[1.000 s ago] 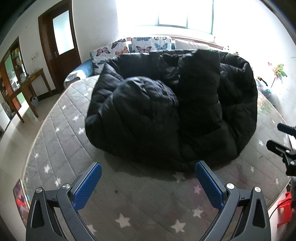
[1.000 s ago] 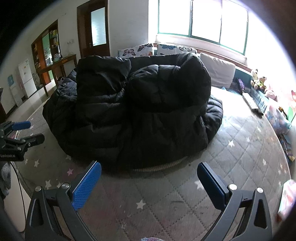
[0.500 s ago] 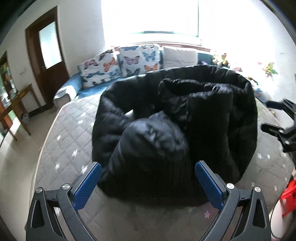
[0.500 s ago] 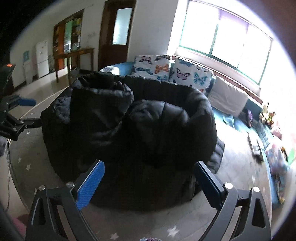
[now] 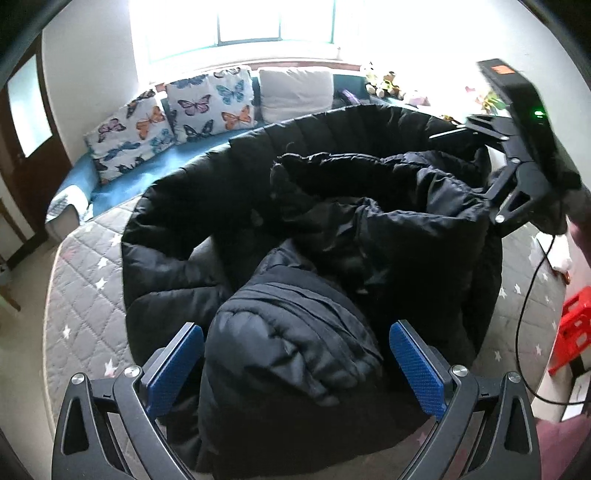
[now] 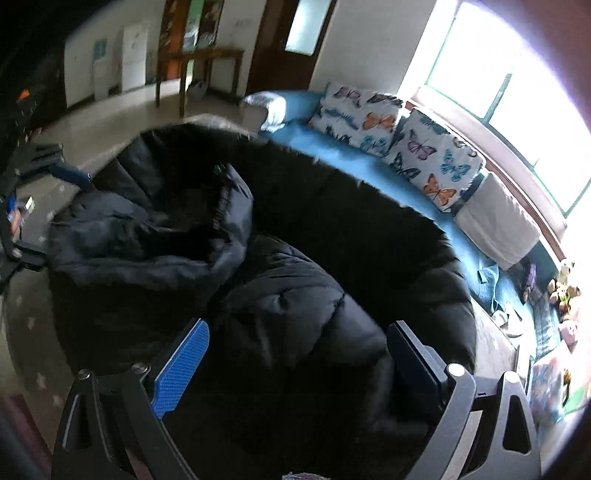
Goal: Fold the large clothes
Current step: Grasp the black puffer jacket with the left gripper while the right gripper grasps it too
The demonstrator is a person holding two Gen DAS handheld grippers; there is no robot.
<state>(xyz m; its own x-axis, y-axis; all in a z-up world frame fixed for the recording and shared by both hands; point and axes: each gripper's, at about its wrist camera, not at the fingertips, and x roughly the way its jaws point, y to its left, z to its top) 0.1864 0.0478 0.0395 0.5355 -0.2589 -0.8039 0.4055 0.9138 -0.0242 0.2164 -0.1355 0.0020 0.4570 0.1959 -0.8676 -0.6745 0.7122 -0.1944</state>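
- Bedroom scene, left wrist view: grey quilted mattress (image 5: pixel 85 273) with star print, bright window (image 5: pixel 251 22) behind, butterfly pillows (image 5: pixel 173 114) and a plain white pillow (image 5: pixel 295 94) along a blue strip at the far edge.
- Black puffer coat (image 5: pixel 332 229) lies bunched on the mattress, fills most of the view; far hem curves in a long arc, padded folds piled in the middle.
- Left gripper (image 5: pixel 295 365) spread wide, blue pads (image 5: pixel 173 369) either side of a rolled coat fold. Fold sits between the fingers; pads not closed on it, contact with the left pad can't be confirmed.
- Right gripper (image 5: pixel 517 155) shows at upper right, over the coat's far right edge, green LED lit, black cable (image 5: pixel 528 302) hanging from it. Its finger state can't be read from here.
- Red stool (image 5: pixel 572 332) at the right edge, off the mattress.
- Right wrist view: same coat (image 6: pixel 295 258), blurred from motion; fur-trimmed hood (image 6: pixel 192 206) open at left, padded body in the centre.
- Right gripper (image 6: pixel 299 365) spread wide, a puffy coat section between the fingers, not pinched.
- Left gripper (image 6: pixel 48 173) visible at far left edge, beside the coat, blurred.
- Background: pillows (image 6: pixel 402 136) along the window side, wooden table (image 6: pixel 199 70) and door (image 6: pixel 291 40) at the back, soft toys (image 6: pixel 561 291) at right.
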